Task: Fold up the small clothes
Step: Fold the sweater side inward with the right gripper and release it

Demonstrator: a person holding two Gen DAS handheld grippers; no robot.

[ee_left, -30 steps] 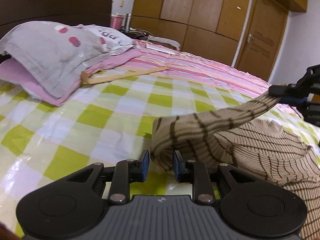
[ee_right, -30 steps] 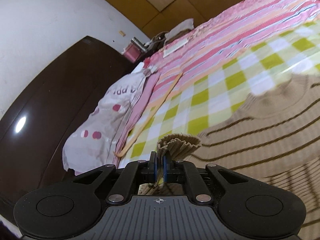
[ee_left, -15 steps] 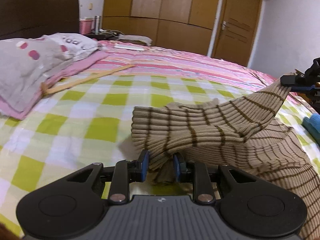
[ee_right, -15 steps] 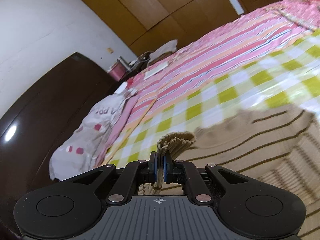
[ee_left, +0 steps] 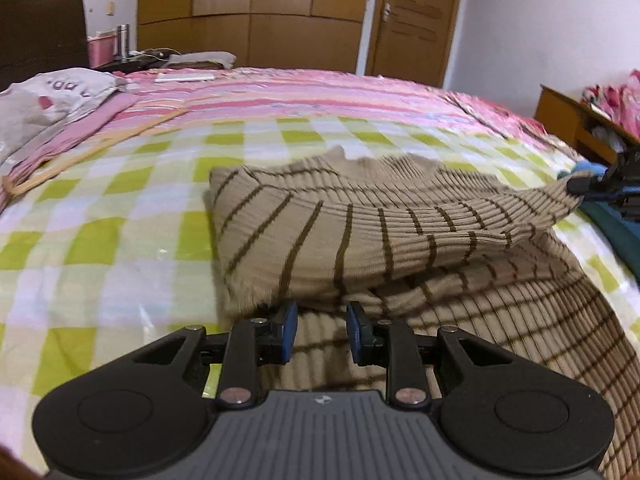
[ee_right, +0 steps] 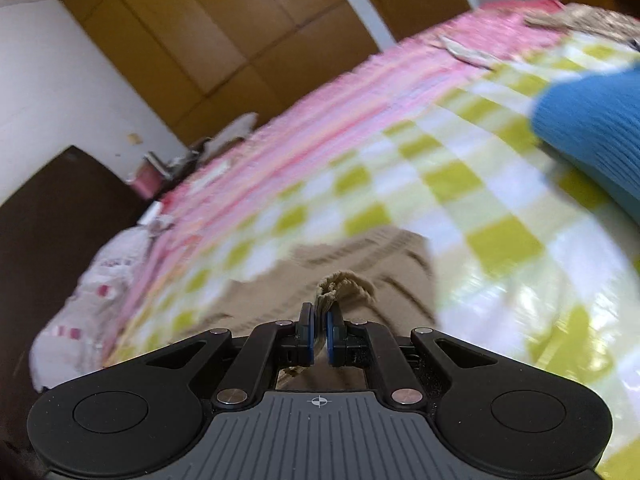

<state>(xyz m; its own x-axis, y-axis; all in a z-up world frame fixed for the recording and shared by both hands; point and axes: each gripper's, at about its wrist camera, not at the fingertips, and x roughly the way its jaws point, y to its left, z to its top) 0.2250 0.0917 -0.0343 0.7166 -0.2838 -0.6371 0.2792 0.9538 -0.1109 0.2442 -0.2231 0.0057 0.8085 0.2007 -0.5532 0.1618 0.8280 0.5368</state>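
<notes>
Both grippers are gripping the beige, brown-striped ribbed knit sweater [ee_left: 360, 232]: left gripper [ee_left: 322, 330] pinching a thick fold, right gripper [ee_right: 319, 334] clamping its bunched edge.

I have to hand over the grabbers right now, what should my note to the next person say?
Left gripper: jaws partly apart, under the lifted fold of the beige ribbed sweater with brown stripes; a grip can't be confirmed.
Right gripper: jaws shut on a bunched end of that sweater.
The sweater lies on the green-and-white checked bedspread, one part pulled across its body.
A blue ribbed knit garment waits to the right.
Done: first fold begun.
Left: lay it flat, finish folding, then the blue one.
</notes>
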